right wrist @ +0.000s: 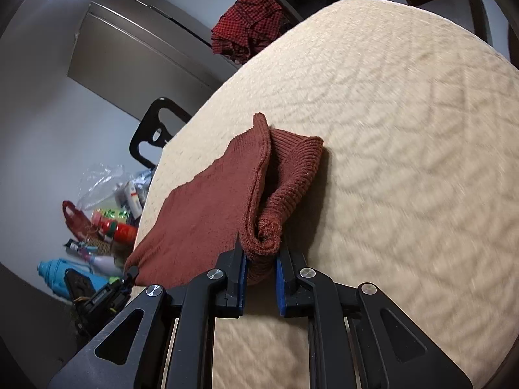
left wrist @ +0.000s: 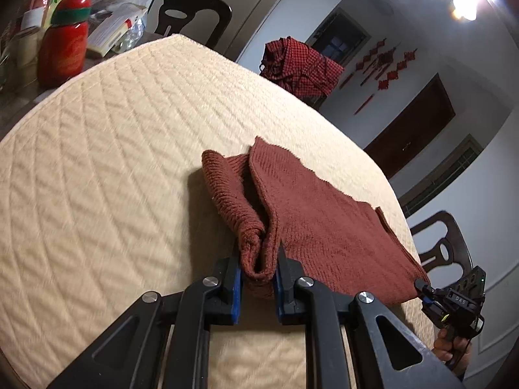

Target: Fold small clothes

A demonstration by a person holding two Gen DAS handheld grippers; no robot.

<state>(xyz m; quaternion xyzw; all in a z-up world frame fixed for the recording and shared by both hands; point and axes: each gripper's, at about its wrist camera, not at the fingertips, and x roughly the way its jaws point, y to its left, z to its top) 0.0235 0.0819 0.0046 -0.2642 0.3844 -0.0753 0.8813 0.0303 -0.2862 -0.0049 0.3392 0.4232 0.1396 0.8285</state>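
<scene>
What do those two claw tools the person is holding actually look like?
Both are matte black. The left gripper and right gripper each have two angular linkage arms with cut-out openings, round silver pivot bolts, pointed black fingertips and blue pads. The right one's body bears small white lettering, trailing a thin cable.

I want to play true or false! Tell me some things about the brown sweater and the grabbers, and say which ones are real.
1. Both grippers pinch the sweater. True: the left gripper and the right gripper each clamp a bunched corner.
2. The sweater is blue. False: it is rusty brown.
3. The sweater lies on a quilted cream mat. True.
4. The checked cloth lies on top of the sweater. False: it sits apart, beyond the mat's far edge.
5. A red bottle with antlers stands beside the mat. True.
6. The left gripper holds nothing. False: knit fabric fills the space between its fingers.
</scene>
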